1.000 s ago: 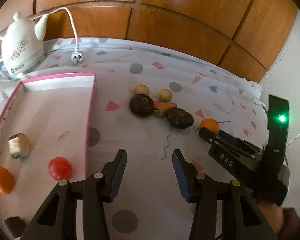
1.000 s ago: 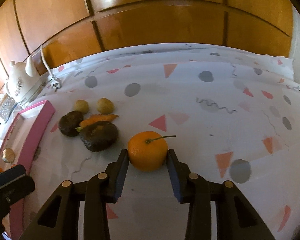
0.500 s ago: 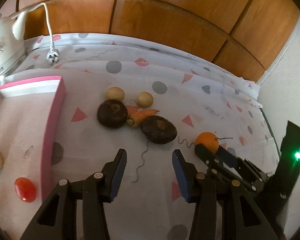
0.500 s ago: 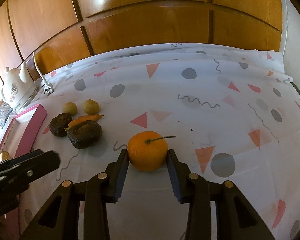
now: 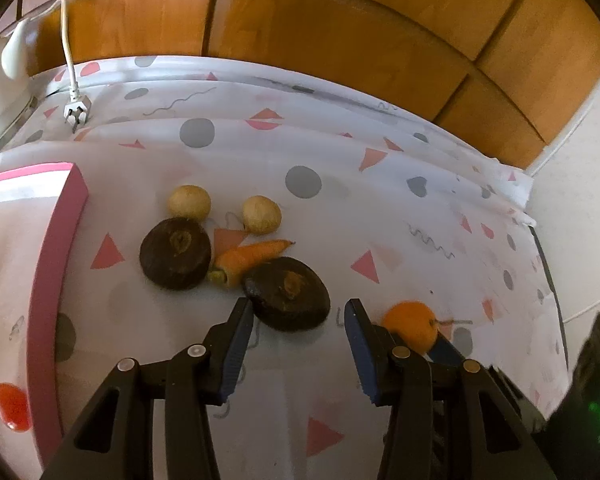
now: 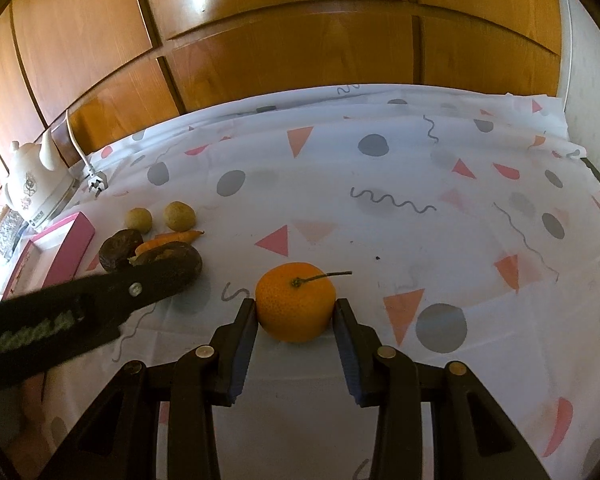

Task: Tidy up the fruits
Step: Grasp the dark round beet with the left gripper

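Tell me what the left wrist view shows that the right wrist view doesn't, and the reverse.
Only the left wrist view shows the red tomato inside the pink tray and the open left gripper facing the nearer dark fruit. Only the right wrist view shows the white kettle whole and the right gripper closed on the orange. Both show the orange, carrot, two dark fruits, two pale round ones, tray and tablecloth.
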The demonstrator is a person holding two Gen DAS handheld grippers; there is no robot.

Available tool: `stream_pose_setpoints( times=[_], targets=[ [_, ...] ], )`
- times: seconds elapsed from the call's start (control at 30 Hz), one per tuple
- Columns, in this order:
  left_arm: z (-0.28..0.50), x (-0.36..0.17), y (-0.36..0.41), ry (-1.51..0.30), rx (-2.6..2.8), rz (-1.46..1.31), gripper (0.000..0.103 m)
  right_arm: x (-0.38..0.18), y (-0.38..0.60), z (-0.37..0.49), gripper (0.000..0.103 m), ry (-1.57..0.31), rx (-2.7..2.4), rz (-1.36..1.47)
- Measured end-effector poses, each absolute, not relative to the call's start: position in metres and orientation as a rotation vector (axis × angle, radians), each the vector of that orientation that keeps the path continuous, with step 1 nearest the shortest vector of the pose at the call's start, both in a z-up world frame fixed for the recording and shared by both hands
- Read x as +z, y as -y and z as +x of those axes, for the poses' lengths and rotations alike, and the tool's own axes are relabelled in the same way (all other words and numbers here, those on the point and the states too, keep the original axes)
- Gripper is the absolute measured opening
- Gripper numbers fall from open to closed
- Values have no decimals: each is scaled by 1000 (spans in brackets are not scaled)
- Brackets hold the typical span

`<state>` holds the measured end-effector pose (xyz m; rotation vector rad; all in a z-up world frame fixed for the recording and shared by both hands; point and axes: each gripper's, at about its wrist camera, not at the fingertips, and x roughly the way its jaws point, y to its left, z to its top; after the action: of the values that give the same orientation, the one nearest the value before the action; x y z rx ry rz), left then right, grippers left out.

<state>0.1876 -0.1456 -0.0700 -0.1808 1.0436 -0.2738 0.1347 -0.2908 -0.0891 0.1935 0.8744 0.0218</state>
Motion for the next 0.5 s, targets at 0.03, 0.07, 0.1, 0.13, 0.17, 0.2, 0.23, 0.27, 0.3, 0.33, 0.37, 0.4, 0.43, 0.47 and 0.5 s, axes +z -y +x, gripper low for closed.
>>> stream_pose_setpoints(
  times=[0.03,0.07,0.1,0.13,0.17,0.2,0.23,0.27,0.3,0.33,0.37,0.4,0.43,0.47,0.5],
  targets=[
    [190,-71,148,-1043,-260,-172,48,-89,291,135,39,-875,22,194],
    [192,-72,150,-1044,-250,-167,48,-89,291,135,39,-875,23,195],
    [194,-73,151,-1046,-244,-164,48,-90,292,134,39,-874,23,196],
    [195,-75,152,-1049,-239,-161,48,-90,292,134,39,-873,24,197],
    [197,-77,153,-1057,-238,-158,47,-90,292,134,39,-873,25,200],
    [197,-79,152,-1063,-237,-160,46,-90,293,134,39,-873,26,202],
    [196,-80,150,-1057,-242,-178,46,-91,293,133,39,-871,27,204],
    [195,-80,150,-1051,-245,-178,45,-91,294,133,39,-871,28,204],
    [194,-80,150,-1047,-251,-172,45,-91,294,133,39,-873,30,203],
    [191,-80,150,-1038,-259,-163,45,-91,294,133,39,-874,32,203],
    [188,-79,149,-1032,-266,-158,45,-91,294,133,39,-874,32,203],
    [186,-79,147,-1031,-271,-160,45,-91,294,133,39,-873,32,204],
    [181,-79,144,-1027,-282,-163,44,-91,295,132,39,-873,33,205],
    [179,-80,143,-1026,-287,-163,44,-91,295,132,39,-874,34,207],
    [174,-80,140,-1025,-291,-158,44,-91,295,132,39,-875,35,207]
  ],
)
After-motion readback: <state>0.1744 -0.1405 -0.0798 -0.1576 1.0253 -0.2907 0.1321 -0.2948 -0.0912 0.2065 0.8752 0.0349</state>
